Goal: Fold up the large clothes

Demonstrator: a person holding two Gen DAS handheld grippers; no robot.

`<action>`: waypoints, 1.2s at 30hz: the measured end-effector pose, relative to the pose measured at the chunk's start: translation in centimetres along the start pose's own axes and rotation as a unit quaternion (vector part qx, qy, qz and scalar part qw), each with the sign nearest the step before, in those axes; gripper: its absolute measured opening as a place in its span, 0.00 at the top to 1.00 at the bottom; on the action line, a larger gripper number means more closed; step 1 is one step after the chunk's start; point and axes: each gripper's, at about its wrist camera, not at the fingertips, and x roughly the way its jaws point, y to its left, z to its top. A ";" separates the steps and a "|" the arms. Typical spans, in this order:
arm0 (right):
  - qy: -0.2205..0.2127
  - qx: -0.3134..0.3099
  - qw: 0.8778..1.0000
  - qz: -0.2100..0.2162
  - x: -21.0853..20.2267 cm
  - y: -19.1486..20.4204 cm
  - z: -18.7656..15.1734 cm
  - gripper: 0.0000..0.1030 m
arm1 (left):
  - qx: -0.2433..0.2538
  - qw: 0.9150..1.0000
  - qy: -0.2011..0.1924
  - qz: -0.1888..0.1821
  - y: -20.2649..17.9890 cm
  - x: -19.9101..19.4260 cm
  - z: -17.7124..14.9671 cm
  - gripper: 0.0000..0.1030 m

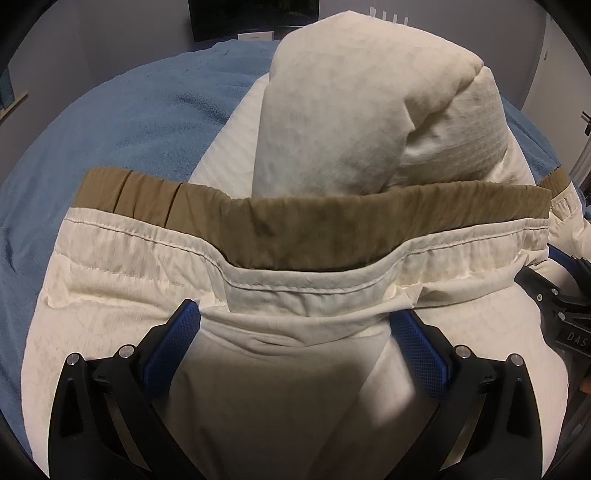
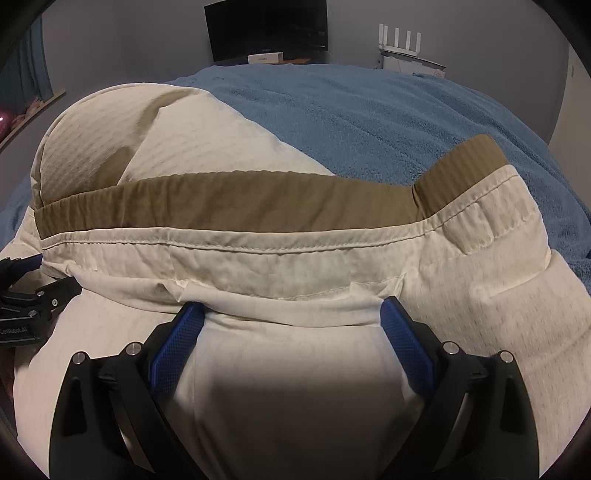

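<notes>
A large cream jacket (image 1: 325,110) with a tan hem band (image 1: 303,218) lies on a blue blanket (image 1: 122,122). It also shows in the right wrist view (image 2: 207,147), with the band (image 2: 240,203) running across. My left gripper (image 1: 295,314) has its jaws wide apart, with cream fabric bunched between the blue pads (image 1: 173,339). My right gripper (image 2: 291,310) stands the same way, jaws wide, with fabric between its pads (image 2: 402,339). The two grippers sit side by side at the jacket's near edge; each shows at the edge of the other's view.
The blue blanket (image 2: 388,118) covers the bed around the jacket. At the back stand a dark monitor (image 2: 266,29), a small white box (image 2: 265,58) and a white router (image 2: 400,44) against a grey wall.
</notes>
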 end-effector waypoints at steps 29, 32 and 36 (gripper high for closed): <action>-0.021 0.030 0.999 0.032 -3.9 -2.5 -0.4 0.12 | 0.030 0.996 -0.083 -0.029 3.0 -5.8 -3.3 0.06; -0.042 0.028 0.999 0.019 -6.0 -4.5 0.3 0.12 | -0.020 0.994 -0.110 -0.022 6.2 -7.3 -3.1 0.06; -0.014 0.028 0.999 -0.042 -4.7 -6.3 2.0 0.12 | -0.100 0.993 -0.061 -0.005 10.0 -4.7 -2.1 0.09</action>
